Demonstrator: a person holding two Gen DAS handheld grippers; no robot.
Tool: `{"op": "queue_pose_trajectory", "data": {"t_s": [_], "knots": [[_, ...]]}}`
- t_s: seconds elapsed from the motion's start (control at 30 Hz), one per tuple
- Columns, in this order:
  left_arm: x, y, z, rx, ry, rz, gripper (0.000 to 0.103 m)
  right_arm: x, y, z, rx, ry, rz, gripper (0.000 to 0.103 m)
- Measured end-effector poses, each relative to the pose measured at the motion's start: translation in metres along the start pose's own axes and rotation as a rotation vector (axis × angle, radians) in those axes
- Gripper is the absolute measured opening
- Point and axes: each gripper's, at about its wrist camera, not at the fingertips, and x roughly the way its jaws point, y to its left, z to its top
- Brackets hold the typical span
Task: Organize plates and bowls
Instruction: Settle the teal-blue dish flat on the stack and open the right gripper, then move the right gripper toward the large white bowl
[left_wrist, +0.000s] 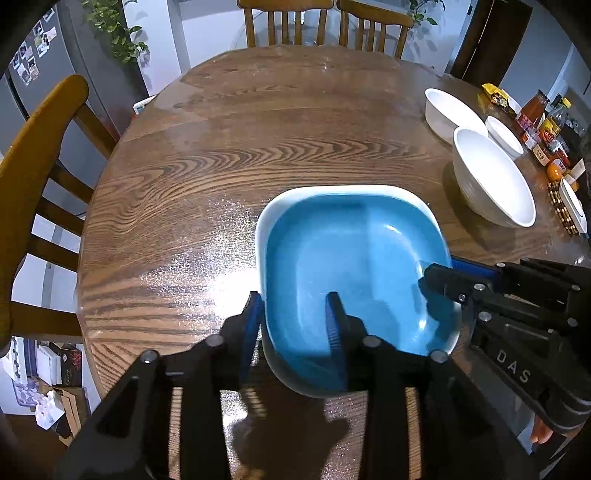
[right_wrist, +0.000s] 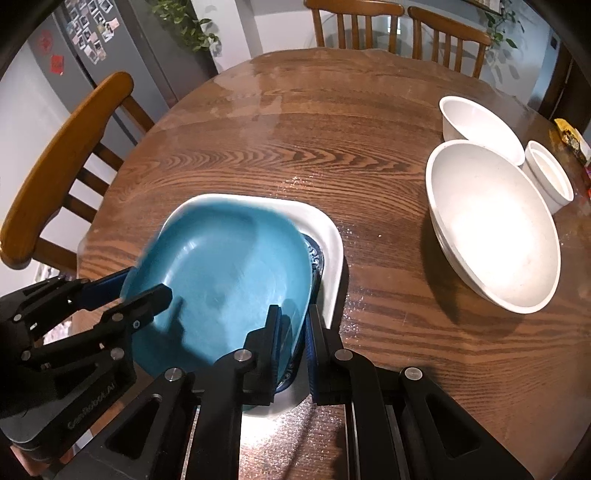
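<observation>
Pinching blue dish (right_wrist: 225, 269) rim with right gripper (right_wrist: 291, 343), left gripper (left_wrist: 295, 325) slackly spread astride its near rim, nesting it into white dish (right_wrist: 332, 236) left of white bowls (right_wrist: 495, 225); next, probably letting go.

Glossy blue inside the squarish dish (left_wrist: 347, 258) with a white rim, plain white on the round bowl (right_wrist: 495, 225), brown wavy wood grain across the tabletop (left_wrist: 229, 147), black with blue pads on each hand-held gripper (left_wrist: 295, 317)
</observation>
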Motion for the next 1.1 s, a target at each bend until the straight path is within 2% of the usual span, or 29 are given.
{"op": "queue_pose_trajectory", "data": {"t_s": [0.23,0.53,0.73,0.77,0.93,1.1], "knots": [[-0.009,0.001,0.002,-0.007,-0.021,-0.001,0.04,-0.006,-0.001,-0.001,0.011,-0.013,0.007,0.012],[-0.026,0.001,0.003,-0.016,-0.058,0.005,0.07,-0.023,-0.001,-0.006,0.017,-0.042,0.012,0.012],[-0.034,0.002,0.001,-0.044,-0.065,-0.008,0.077,-0.033,-0.004,-0.01,0.023,-0.057,0.007,0.013],[-0.036,0.002,0.001,-0.046,-0.066,-0.01,0.077,-0.035,-0.005,-0.01,0.026,-0.06,0.007,0.014],[-0.045,-0.001,0.0,-0.056,-0.073,-0.024,0.081,-0.047,-0.009,-0.013,0.044,-0.086,0.012,0.039],[-0.055,-0.004,-0.002,-0.067,-0.077,-0.04,0.086,-0.06,-0.014,-0.016,0.053,-0.106,0.015,0.041]]}}
